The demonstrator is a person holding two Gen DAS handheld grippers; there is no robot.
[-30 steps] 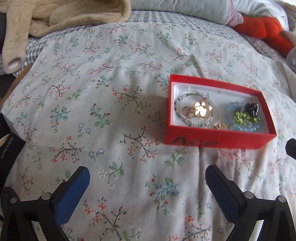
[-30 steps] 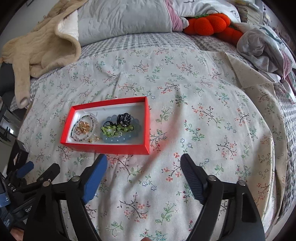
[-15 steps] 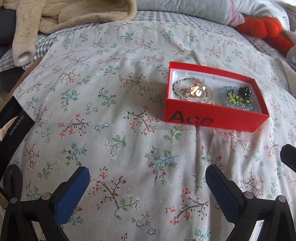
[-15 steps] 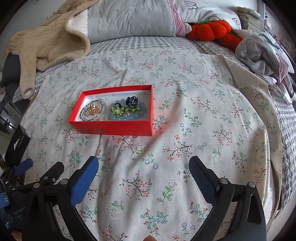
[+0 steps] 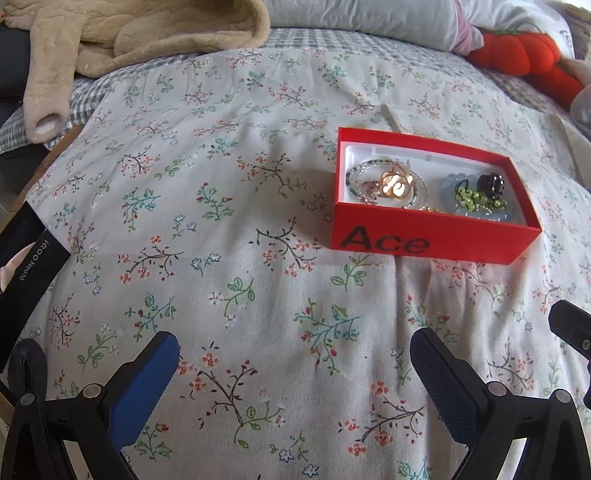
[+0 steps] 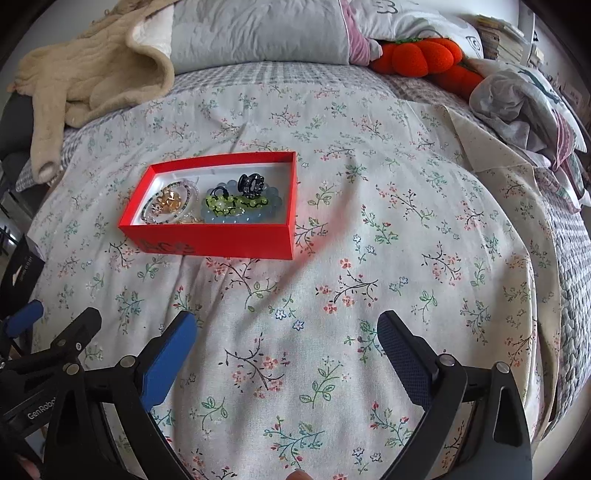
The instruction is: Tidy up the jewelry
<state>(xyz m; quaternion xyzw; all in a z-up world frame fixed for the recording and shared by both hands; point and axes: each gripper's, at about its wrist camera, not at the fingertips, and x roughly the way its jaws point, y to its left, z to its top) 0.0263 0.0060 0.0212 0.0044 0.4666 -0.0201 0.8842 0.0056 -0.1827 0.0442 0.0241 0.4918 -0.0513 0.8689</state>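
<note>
While both jaws gape empty, jewelry fills the red box [image 6: 221,236].

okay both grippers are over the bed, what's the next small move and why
Probably ease the right gripper forward toward the red box. Both it and the left gripper are open and empty, and the jewelry still lies tangled inside, out of reach.

Beige robe [image 6: 85,74], orange plush [image 6: 424,55], pillow [image 6: 258,33]
</note>
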